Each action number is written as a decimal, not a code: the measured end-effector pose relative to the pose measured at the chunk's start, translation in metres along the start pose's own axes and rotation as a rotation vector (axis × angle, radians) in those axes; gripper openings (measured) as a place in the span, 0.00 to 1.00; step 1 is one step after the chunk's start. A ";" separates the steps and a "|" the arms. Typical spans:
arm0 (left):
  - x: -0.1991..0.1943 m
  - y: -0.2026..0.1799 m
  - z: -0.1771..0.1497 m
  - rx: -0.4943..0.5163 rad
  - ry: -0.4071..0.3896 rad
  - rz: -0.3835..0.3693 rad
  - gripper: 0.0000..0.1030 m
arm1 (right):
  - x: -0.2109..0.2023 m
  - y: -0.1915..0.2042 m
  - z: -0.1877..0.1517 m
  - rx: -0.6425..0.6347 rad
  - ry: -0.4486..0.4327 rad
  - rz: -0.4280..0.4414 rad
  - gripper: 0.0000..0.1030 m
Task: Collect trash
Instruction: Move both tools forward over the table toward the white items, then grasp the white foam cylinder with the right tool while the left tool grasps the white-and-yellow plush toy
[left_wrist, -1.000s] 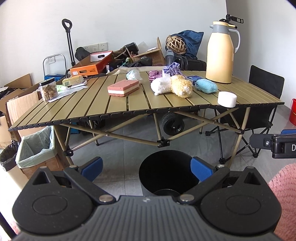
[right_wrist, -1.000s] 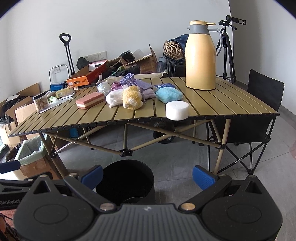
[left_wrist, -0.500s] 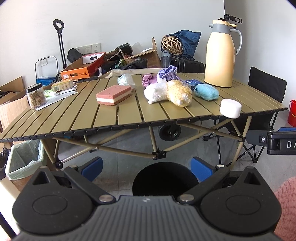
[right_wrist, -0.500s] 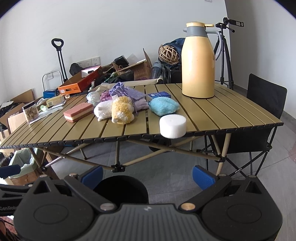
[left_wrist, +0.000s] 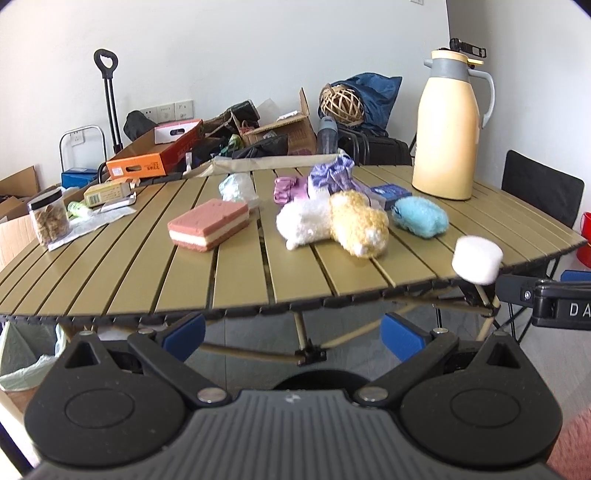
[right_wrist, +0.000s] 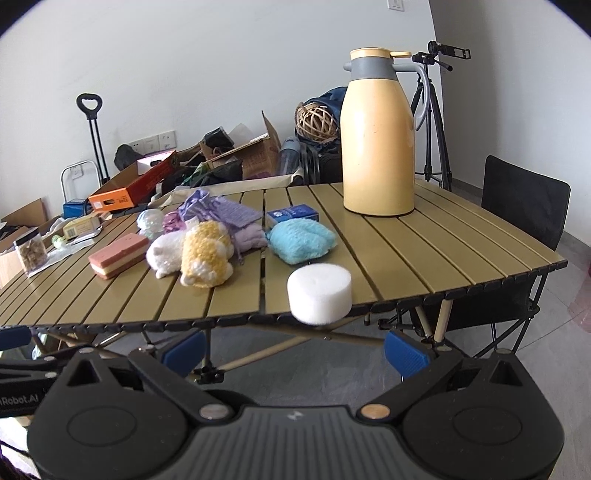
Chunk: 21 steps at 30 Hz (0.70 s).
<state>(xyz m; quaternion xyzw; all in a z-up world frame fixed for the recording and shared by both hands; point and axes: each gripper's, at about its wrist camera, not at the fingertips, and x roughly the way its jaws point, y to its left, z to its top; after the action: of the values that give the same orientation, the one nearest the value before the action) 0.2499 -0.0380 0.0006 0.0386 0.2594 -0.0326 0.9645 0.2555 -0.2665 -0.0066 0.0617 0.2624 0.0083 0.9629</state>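
Both claws are spread wide, holding nothing: left claw (left_wrist: 293, 334) and right claw (right_wrist: 295, 349) sit low, just short of the worktop's (right_wrist: 424, 258) near edge. The white foam puck (right_wrist: 319, 293) sits right on that edge, with the blue sponge (right_wrist: 301, 240) just behind it.

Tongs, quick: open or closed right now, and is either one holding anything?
Left tongs: open, holding nothing.
Right tongs: open, holding nothing.
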 end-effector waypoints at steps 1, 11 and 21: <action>0.005 -0.001 0.003 -0.002 -0.003 0.000 1.00 | 0.005 0.000 0.002 -0.005 -0.007 -0.006 1.00; 0.050 -0.002 0.025 -0.025 -0.014 -0.016 1.00 | 0.053 -0.001 0.017 -0.057 -0.062 -0.040 1.00; 0.090 -0.001 0.040 -0.083 0.014 -0.060 1.00 | 0.089 -0.010 0.014 -0.060 -0.048 -0.027 0.89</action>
<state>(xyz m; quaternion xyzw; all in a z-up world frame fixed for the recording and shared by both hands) 0.3471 -0.0464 -0.0106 -0.0092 0.2681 -0.0502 0.9620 0.3397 -0.2740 -0.0406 0.0297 0.2397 0.0018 0.9704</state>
